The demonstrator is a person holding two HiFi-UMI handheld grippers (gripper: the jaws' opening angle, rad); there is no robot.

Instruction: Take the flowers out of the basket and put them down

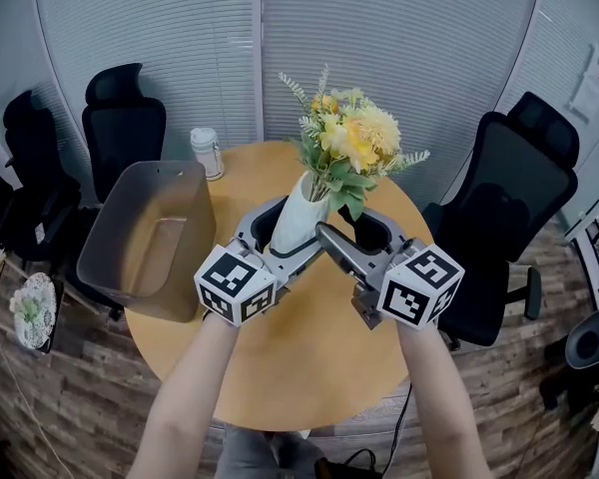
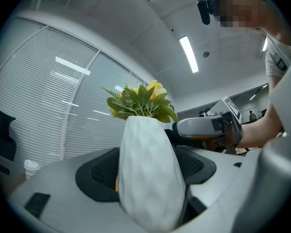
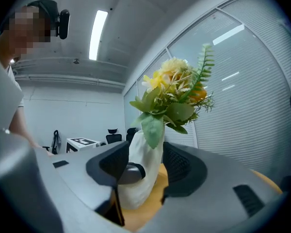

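Round and wooden, the table [image 1: 309,367] stands in an office room with closed blinds [image 1: 399,38] behind it and black chairs [image 1: 125,118] around it. On its left edge stands a grey basket [image 1: 110,228], and it looks empty inside. A small white jar [image 1: 207,153] with a lid stands behind the basket, near the far edge.

In the middle of the table is a white vase [image 1: 298,218] with yellow flowers [image 1: 351,140] and green leaves. The vase leans a little, and its foot seems to rest on the wood, well apart from the basket.

The person holds both grippers level, and they come at the vase from the near side. The left gripper [image 2: 148,171] grasps the vase: the white body fills the space between its two jaws, and both pads lie against it. The right gripper [image 3: 148,164] has the vase between its jaws too, but it is released. Its jaws stand apart and a strip of table shows between the vase and one pad. One finger of the left gripper reaches across in front of it.
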